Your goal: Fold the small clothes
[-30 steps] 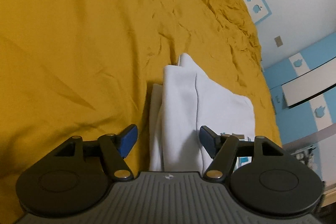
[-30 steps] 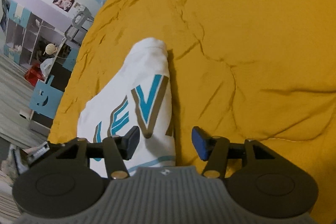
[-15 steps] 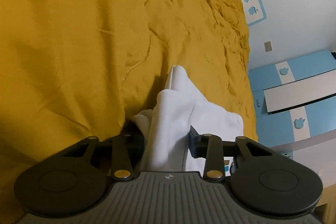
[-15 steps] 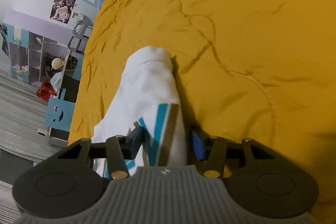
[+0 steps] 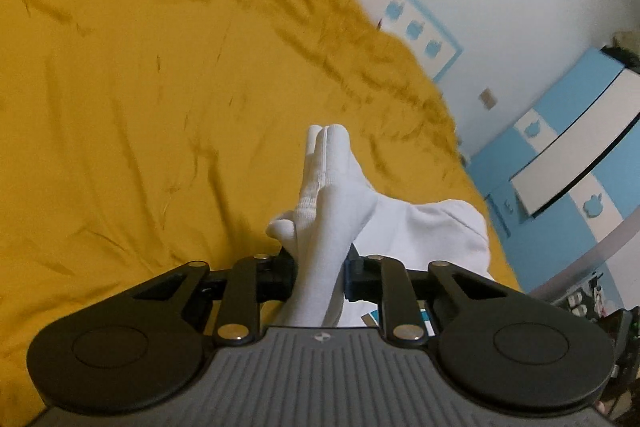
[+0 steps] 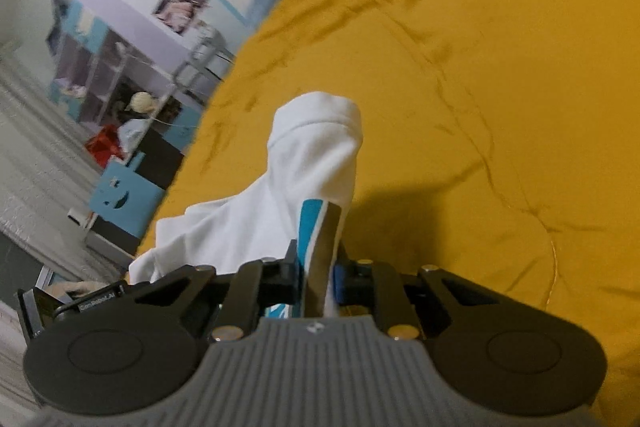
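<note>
A small white shirt (image 5: pixel 332 195) with blue and tan lettering (image 6: pixel 312 227) is held up off the yellow bedspread (image 5: pixel 140 107). My left gripper (image 5: pixel 320 273) is shut on one bunched edge of the shirt. My right gripper (image 6: pixel 318 275) is shut on the printed edge of the shirt (image 6: pixel 308 167). The cloth stands up in a ridge ahead of each gripper, and the rest hangs toward the bed's edge.
The wrinkled yellow bedspread (image 6: pixel 500 87) covers the bed. A white wall with blue apple stickers (image 5: pixel 416 27) and blue-white cabinets (image 5: pixel 560 155) lie beyond the bed. Shelves (image 6: pixel 100 67), a blue box (image 6: pixel 124 195) and floor clutter lie off the bed's side.
Both grippers have closed tighter on the shirt and lifted it off the bedspread. Both views have tilted up toward the walls.
</note>
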Tool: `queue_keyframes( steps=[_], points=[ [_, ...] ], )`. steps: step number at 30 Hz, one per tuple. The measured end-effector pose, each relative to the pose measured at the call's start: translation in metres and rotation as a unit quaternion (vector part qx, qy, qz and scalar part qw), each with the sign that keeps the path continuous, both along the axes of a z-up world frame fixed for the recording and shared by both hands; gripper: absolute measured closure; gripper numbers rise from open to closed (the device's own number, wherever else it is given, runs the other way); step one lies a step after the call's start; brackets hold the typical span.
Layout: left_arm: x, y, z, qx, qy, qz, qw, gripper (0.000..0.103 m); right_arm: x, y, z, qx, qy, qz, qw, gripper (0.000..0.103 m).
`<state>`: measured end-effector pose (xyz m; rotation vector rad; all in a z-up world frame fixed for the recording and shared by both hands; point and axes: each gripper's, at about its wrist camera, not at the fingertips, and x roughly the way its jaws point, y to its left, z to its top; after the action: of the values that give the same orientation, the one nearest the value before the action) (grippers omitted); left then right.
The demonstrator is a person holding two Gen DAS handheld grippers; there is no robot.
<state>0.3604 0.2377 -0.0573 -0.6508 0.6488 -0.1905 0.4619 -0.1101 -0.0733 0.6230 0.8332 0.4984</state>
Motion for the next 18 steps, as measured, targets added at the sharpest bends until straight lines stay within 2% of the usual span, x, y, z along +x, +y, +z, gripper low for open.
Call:
queue_keyframes(
  steps=[7,14,18],
  points=[
    [-0.076,-0.024,0.064,0.027,-0.097,0.015,0.9948,0.08,-0.064,-0.009,0.069,0.005,-0.075,0.009,0.997,0.094],
    [-0.132,-0.058,0.115,0.035,-0.143,0.001,0.9892,0.08,-0.14,-0.04,0.129,-0.002,-0.139,0.013,0.99,0.094],
    [-0.161,-0.074,0.133,0.028,-0.155,-0.017,0.9873,0.08,-0.183,-0.065,0.159,-0.011,-0.161,0.019,0.987,0.094]
  ],
)
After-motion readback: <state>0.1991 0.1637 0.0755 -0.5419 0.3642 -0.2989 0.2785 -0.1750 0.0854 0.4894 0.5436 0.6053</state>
